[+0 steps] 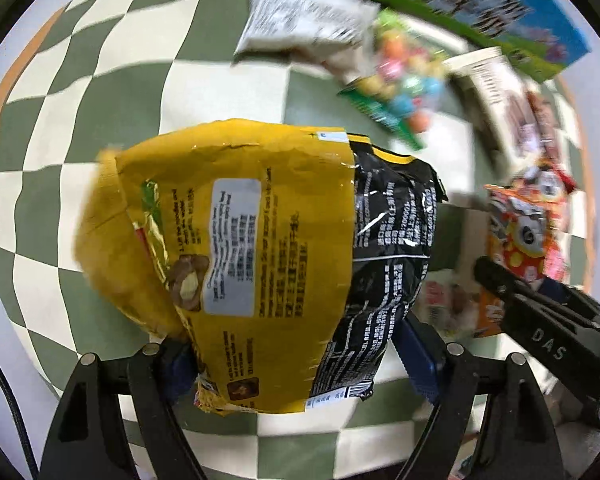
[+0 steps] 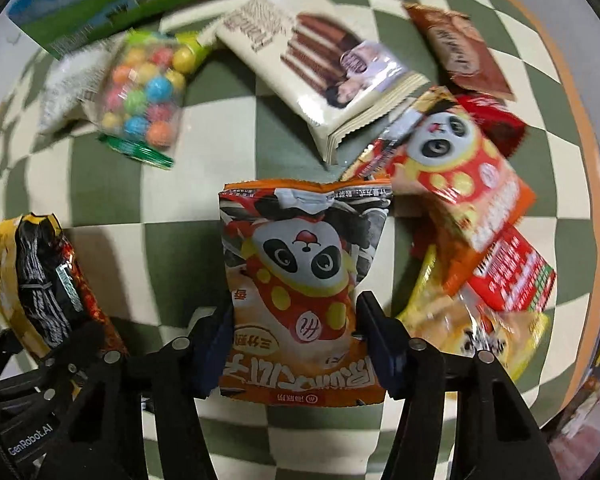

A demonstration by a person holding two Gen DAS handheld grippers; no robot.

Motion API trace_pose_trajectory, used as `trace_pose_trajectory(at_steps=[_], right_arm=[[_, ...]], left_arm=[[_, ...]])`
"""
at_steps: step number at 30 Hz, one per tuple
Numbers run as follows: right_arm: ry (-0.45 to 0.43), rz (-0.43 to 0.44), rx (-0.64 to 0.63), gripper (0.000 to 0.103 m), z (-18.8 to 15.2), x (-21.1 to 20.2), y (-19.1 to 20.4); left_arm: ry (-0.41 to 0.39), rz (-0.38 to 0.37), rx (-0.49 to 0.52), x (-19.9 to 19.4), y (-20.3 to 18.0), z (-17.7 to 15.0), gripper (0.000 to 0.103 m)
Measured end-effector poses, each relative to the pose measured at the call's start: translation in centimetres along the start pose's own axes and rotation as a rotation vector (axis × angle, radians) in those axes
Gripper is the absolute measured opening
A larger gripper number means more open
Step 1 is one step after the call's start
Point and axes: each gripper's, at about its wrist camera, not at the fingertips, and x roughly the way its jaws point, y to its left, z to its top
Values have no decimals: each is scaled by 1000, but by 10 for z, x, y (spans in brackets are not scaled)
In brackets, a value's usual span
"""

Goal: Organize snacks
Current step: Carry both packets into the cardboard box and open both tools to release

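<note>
Your left gripper (image 1: 296,364) clamps a yellow-and-black snack bag (image 1: 260,264), both pads pressed on its lower end. The bag's long axis runs away from the camera, along the fingers, with its printed back facing the lens and its far end towards the gumball bag (image 1: 404,80).

Your right gripper (image 2: 300,344) pinches an orange panda pouch (image 2: 304,292) at its sides. The pouch's long axis likewise follows the fingers, its crimped top edge pointing at the wafer packet (image 2: 320,68), panda face to the lens.

Both bags hang above a green-and-cream checkered cloth (image 2: 228,140). Relative to the wafer packet, the gumball bag lies to its left, a brown sachet (image 2: 460,52) to its right, and a green-and-blue carton (image 2: 80,12) behind it.
</note>
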Motion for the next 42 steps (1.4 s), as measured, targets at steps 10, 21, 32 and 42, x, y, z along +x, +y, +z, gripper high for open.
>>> trace_pose_trajectory(at_steps=[10,21,32,42], right_arm=[[-135,151,23,62,-19,-107,-59],[-314,272,-30,62,82,-217,-22],[-307,234,-96,62,273,-180,6],[-168,206,-102,62,356,-83,4]], left_arm=[[-100,-122,5,-89,-7,20,83],[-257,-147,9,-173,-52,145,83],[-120,-98,-18,-106,-72,332,83],[47,-75,-18,-17,-73,403,83]])
